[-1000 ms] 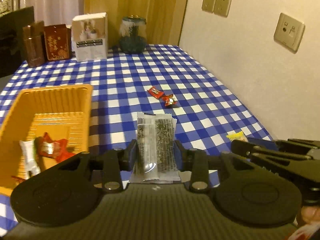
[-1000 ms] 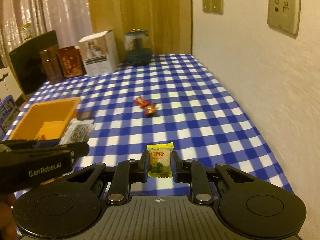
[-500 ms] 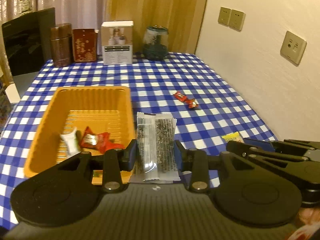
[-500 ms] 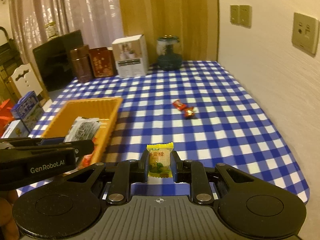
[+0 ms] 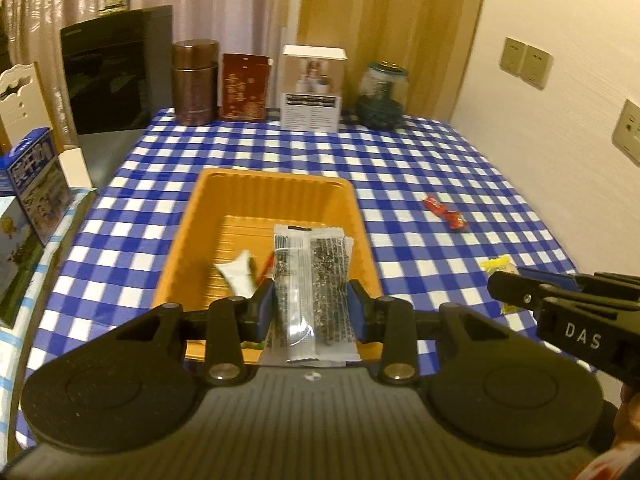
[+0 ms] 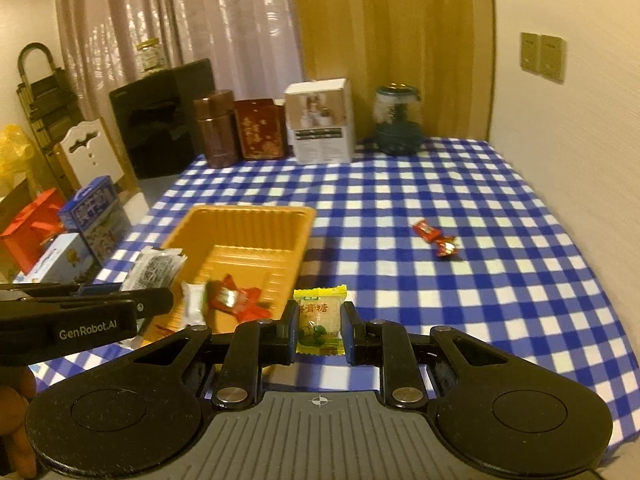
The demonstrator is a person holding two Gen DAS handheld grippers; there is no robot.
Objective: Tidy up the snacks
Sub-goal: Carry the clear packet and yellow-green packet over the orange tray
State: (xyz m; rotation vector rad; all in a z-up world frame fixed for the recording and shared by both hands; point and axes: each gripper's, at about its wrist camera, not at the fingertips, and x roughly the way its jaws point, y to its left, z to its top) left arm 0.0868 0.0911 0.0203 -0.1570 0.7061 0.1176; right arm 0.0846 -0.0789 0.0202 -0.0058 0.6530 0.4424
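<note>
My left gripper (image 5: 311,306) has its jaws clamped on the seed packet (image 5: 312,280), held above the orange tray (image 5: 276,184) for dropping in. My right gripper (image 6: 318,330) pinches the yellow candy (image 6: 320,318) over the counter (image 6: 460,280) beside the tray, next in line; two red candies (image 6: 436,238) wait farther out.

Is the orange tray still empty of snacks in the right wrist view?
No, the orange tray already holds a white candy and red wrappers.
</note>
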